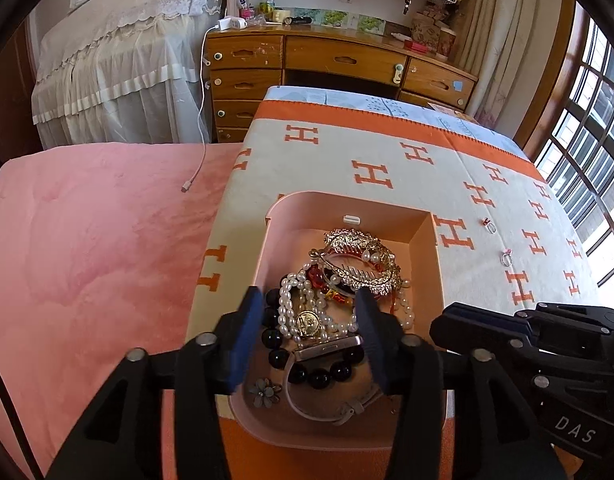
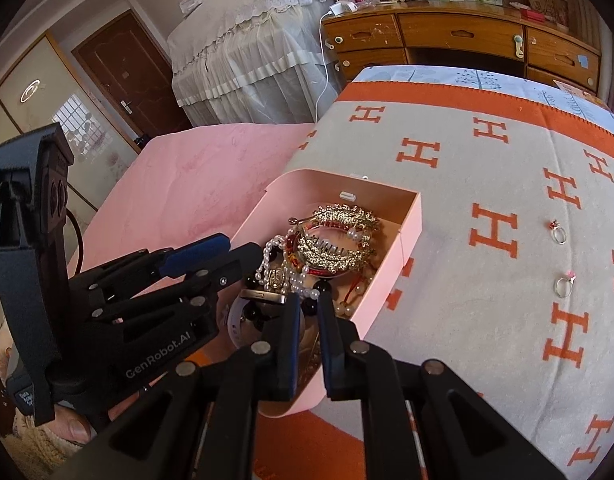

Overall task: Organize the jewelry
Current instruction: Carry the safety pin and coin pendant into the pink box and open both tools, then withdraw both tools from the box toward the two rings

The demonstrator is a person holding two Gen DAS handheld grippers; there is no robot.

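**Over the pink box: jewelry mostly piled in, two rings out on the blanket**

On the left side it's just the pink bedspread (image 1: 87, 240) with a white charger cable (image 1: 195, 160) trailing across it. Next over, sitting on the orange-and-cream H-pattern blanket (image 1: 387, 152), is the open pink box (image 1: 435, 264), stuffed with a tangle: pearl strands (image 1: 291, 296), black beads (image 1: 275, 336), a gold leaf hair comb (image 1: 363, 264), and a watch (image 1: 327, 350) with a pale strap lying on top near the front.

The left gripper (image 1: 311, 340) hangs right over that pile, fingers spread with the watch between them, not pressing on it as far as I can see. Just to its right, the right gripper (image 2: 309, 320) is at the box's near edge, fingers pressed nearly together with nothing visibly held.

Further right, out on the blanket and well apart from the box, sit two little rings: one with a red stone (image 1: 489, 225) and one with a pink stone (image 1: 506, 258).
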